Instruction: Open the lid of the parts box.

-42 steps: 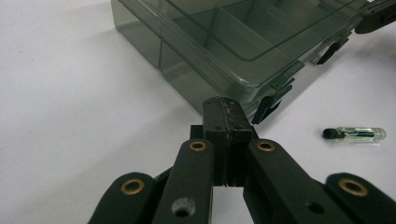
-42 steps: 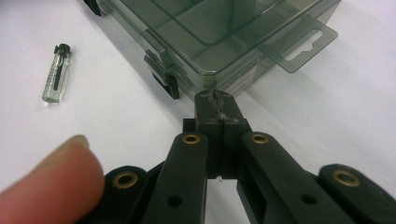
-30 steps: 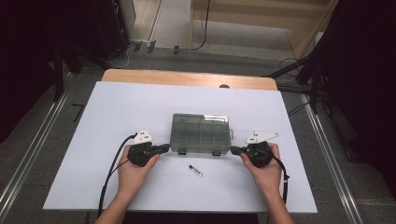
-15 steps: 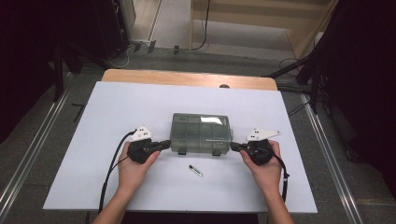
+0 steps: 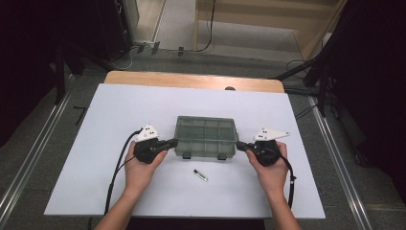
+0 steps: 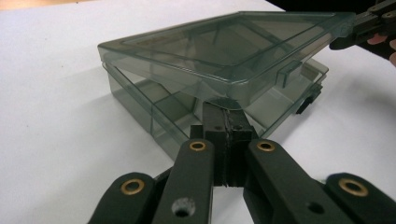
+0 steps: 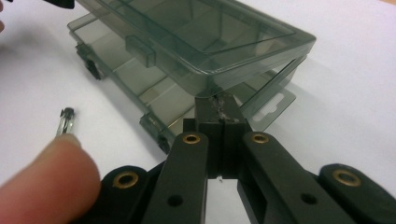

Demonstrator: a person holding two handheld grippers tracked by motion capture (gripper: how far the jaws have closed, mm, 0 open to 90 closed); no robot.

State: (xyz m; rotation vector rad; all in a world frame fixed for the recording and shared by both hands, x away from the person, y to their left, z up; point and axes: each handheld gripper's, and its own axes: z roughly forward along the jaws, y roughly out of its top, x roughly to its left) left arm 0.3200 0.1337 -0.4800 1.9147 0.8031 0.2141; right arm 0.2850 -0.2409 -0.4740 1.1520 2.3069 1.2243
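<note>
A smoke-tinted clear plastic compartment box [image 5: 206, 136] sits near the middle of the white desk [image 5: 95, 124], between the person's two hands. Its lid [image 6: 224, 46] is lifted off the base along the front, so a gap shows between the lid and the divided tray below.

The left claw [image 5: 173, 142] is clenched on the left edge of the lid; in the left gripper view its black jaws are pressed together with the lid rim caught between the tips. The right claw [image 5: 238, 145] is clenched the same way on the lid's right edge. The box's latch tabs [image 7: 140, 50] hang free from the lid's front edge.

A small, slim clear tube with a dark cap [image 5: 200, 175] lies flat on the desk just in front of the box, apart from it and between the two hands.
</note>
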